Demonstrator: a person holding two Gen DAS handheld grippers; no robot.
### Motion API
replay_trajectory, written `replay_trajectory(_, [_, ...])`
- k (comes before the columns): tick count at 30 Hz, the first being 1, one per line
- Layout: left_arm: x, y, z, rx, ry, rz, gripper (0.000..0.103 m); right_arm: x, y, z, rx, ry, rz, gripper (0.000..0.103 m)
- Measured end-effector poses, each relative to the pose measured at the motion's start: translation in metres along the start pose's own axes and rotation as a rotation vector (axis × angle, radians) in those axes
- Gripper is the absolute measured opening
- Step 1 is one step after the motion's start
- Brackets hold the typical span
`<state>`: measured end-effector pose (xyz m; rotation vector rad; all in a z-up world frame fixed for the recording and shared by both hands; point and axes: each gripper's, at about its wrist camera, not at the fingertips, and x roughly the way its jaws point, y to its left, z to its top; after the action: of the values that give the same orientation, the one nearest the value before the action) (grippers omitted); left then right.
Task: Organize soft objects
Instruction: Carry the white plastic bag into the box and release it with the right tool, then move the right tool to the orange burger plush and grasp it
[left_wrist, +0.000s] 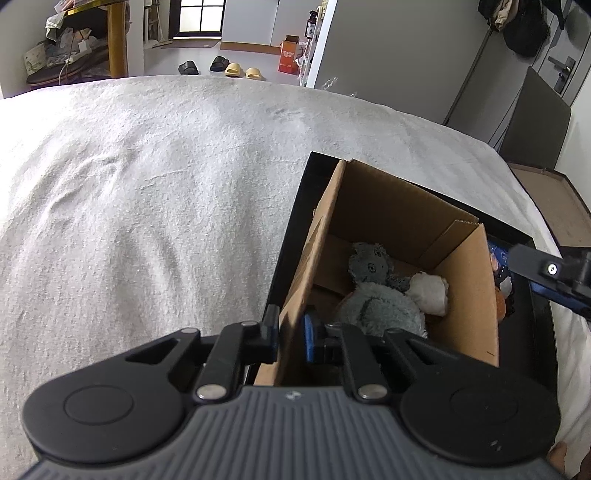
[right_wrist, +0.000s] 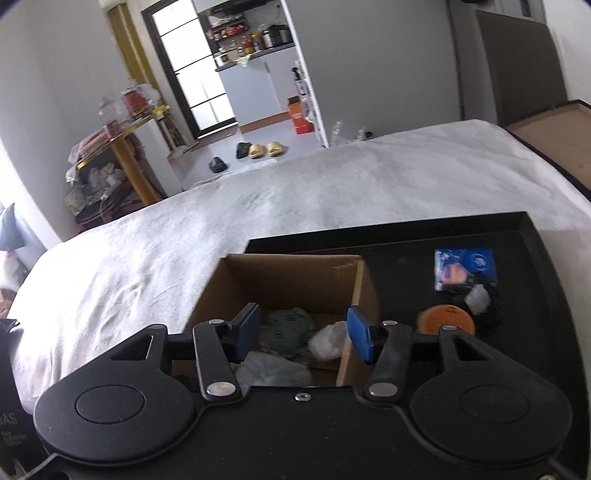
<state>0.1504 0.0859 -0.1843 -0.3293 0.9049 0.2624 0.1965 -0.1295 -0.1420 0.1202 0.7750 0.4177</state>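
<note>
- On the bed (left_wrist: 147, 184), a black tray (right_wrist: 406, 236) carries a cardboard box (left_wrist: 406, 206); a grey plush toy (left_wrist: 373, 295) and white plush (left_wrist: 430, 293) already lie inside.
- Left tool (left_wrist: 290, 332): clamped on the box's near wall, likely steadying it.
- Right tool (right_wrist: 303, 334): fingers apart, empty, hovering over the box.
- Step: probably just after a drop; next move calls for reaching right to the orange item (right_wrist: 447, 319) and white-and-black fluffy piece (right_wrist: 480, 301) on the tray.
- Blue packet (right_wrist: 463, 269): print unreadable.
</note>
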Motion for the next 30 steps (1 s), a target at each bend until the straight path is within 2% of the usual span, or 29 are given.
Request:
replay_trajectory(9, [-0.003,-0.012,0.002,0.038,-0.006,0.039,0.013,-0.003,-0.024,-0.006,0.042,0.008,-0.03,0.053])
replay_trajectory(16, [-0.002,-0.026,0.008,0.087,0.006,0.09,0.017,-0.003,-0.044,-0.003,0.06,0.011,-0.044,0.054])
replay_trajectory(18, [-0.002,-0.029,0.01,0.095,0.004,0.102,0.021,-0.002,-0.051,-0.001,0.063,0.013,-0.055,0.054])
replay_trajectory(20, [0.0,-0.032,0.014,0.104,0.009,0.11,0.034,-0.001,-0.059,0.002,0.07,0.013,-0.069,0.054])
replay_trajectory(23, [0.001,-0.04,0.016,0.125,0.007,0.127,0.046,0.0,-0.071,0.007,0.089,0.013,-0.08,0.055])
replay_trajectory(26, [0.002,-0.048,0.019,0.144,-0.003,0.148,0.052,0.004,-0.083,0.009,0.105,0.014,-0.091,0.056])
replay_trajectory(30, [0.007,-0.058,0.02,0.172,0.003,0.171,0.053,0.012,-0.1,0.005,0.141,0.021,-0.098,0.057])
